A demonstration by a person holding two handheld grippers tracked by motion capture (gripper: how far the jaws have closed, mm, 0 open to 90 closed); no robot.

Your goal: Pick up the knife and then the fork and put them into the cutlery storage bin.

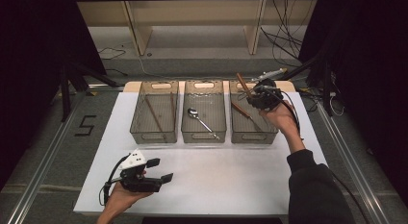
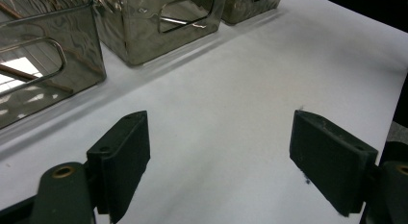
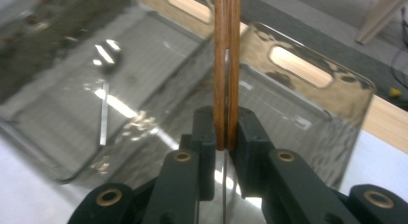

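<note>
My right gripper [image 1: 253,94] hovers over the far end of the right clear bin [image 1: 254,137], shut on a wooden-handled utensil [image 1: 242,83]. In the right gripper view the pads [image 3: 206,132] pinch the upright wooden handle [image 3: 227,65], and a thin metal edge hangs below them over the right bin [image 3: 308,104]. My left gripper [image 1: 161,170] rests low at the front left of the white table [image 1: 226,176]. Its jaws stand wide apart, with nothing but bare table between them in the left gripper view [image 2: 221,156].
Three clear bins stand in a row at the back. The left bin [image 1: 149,137] holds thin wooden sticks [image 1: 155,114]. A metal spoon [image 1: 202,119] lies in the middle bin [image 1: 203,137]. Another wooden-handled utensil [image 1: 240,111] lies in the right bin. Black curtains flank the table.
</note>
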